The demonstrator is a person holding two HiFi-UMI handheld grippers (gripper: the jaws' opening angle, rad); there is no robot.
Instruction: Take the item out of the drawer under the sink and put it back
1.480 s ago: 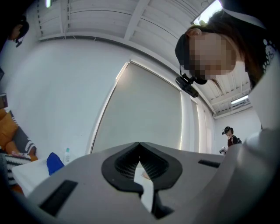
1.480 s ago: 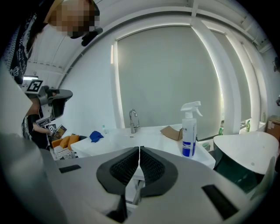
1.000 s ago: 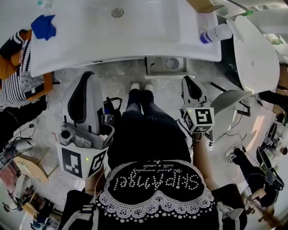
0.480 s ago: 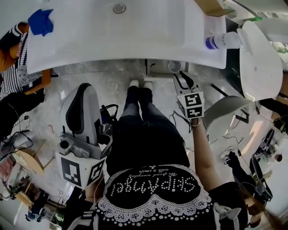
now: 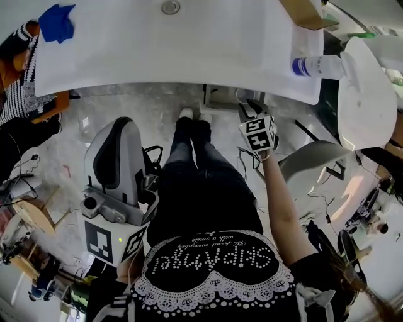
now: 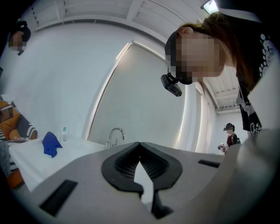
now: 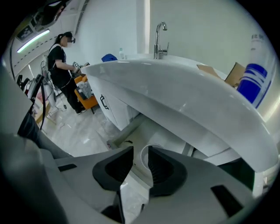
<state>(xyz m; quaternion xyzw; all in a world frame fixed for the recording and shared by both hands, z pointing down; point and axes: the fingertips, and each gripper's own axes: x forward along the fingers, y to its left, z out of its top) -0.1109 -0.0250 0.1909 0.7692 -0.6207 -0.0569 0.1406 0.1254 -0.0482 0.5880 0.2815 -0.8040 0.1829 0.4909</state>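
The person stands at the front edge of the white desk, which has a sink drain at its far middle. A blue cloth lies at the desk's far left corner. At the right end are a cardboard box and, nearer the front, a bottle on its side with a blue band.

Under the front edge, right of the person's feet, the drawer stands pulled out. The task's item – round, white and open-topped, a cup as far as can be told – sits inside it at the right end.

The right gripper points steeply down at the drawer, just above the item. Its jaws have just been opening and stand apart. In the right gripper view the item's rim shows through the gap between the jaws, lower down in the drawer. The pads do not press on it.

The left gripper is held low at the person's left side, well away from the drawer. The left gripper view shows the jaw tips together – nothing is between them.
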